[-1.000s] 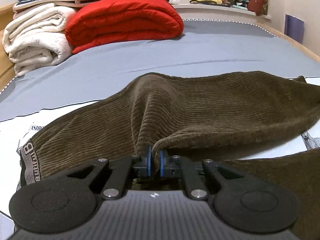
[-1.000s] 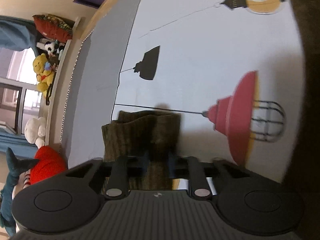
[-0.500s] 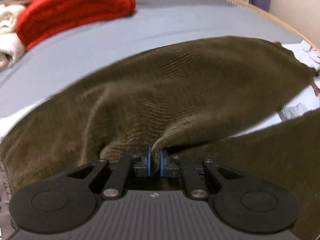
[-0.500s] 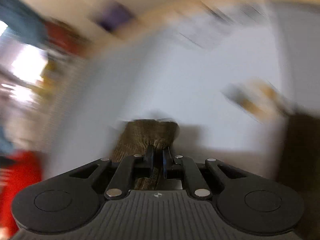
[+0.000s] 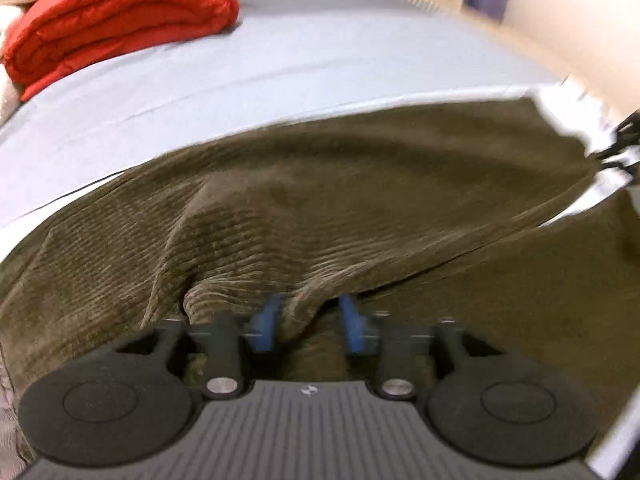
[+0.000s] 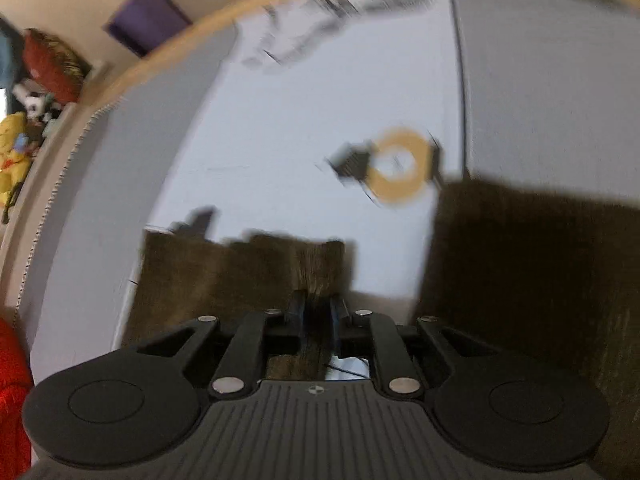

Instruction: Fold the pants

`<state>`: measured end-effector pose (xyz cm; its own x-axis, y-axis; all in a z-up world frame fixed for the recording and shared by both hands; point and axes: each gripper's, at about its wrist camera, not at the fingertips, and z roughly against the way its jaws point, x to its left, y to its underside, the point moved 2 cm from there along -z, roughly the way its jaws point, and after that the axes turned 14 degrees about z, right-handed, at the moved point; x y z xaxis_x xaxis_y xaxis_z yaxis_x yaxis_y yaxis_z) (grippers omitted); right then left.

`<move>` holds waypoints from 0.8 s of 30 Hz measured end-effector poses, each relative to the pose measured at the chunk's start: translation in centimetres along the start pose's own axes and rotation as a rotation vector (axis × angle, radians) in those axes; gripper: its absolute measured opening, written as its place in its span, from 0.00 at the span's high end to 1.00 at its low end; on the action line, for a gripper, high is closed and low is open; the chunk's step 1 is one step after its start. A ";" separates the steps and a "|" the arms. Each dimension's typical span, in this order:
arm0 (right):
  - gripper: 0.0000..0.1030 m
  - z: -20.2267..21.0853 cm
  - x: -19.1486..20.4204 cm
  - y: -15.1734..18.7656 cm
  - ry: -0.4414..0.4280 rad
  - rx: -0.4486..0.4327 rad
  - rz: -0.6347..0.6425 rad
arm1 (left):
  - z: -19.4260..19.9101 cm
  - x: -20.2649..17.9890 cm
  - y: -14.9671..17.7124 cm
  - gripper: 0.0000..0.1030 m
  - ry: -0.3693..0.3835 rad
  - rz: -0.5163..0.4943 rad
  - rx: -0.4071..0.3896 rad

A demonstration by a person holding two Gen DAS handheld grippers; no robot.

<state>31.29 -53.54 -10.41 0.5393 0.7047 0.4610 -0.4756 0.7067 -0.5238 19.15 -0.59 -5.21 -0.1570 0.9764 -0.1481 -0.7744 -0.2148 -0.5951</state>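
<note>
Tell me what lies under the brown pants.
Around the pants a printed white sheet shows, over a grey bedcover. Directly beneath, the cloth hides everything; presumably the same sheet.

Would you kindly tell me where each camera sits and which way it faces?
Left wrist: on the left gripper, looking down across brown pants toward a red quilt; its jaws are opening around a fold.
Right wrist: on the right gripper, facing the printed sheet; its jaws are opening, cloth between.
Shared: pants, bed.
</note>
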 end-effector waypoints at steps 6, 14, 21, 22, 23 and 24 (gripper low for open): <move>0.65 6.1 2.9 -1.4 -0.027 -0.231 0.169 | 5.4 7.1 3.6 0.62 -0.054 0.017 -0.044; 0.65 17.6 8.3 1.3 -0.349 -0.325 0.374 | 8.3 17.7 6.0 0.81 -0.191 0.262 0.137; 0.59 28.8 11.7 16.4 -0.658 -0.211 0.903 | 15.4 23.6 6.7 0.80 -0.140 0.345 -0.055; 0.59 29.3 11.7 19.6 -0.697 -0.154 0.985 | 15.4 24.8 7.7 0.80 -0.135 0.383 -0.059; 0.60 29.6 11.7 22.4 -0.732 -0.091 1.054 | 15.1 26.0 8.5 0.80 -0.133 0.420 -0.031; 0.60 29.7 11.9 25.4 -0.751 -0.018 1.124 | 14.8 27.0 8.8 0.80 -0.145 0.462 0.000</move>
<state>5.00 -25.33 3.11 -0.6423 0.7646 0.0536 -0.3922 -0.2677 -0.8801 -1.02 24.24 -2.77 -0.5681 0.7718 -0.2854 -0.6038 -0.6267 -0.4927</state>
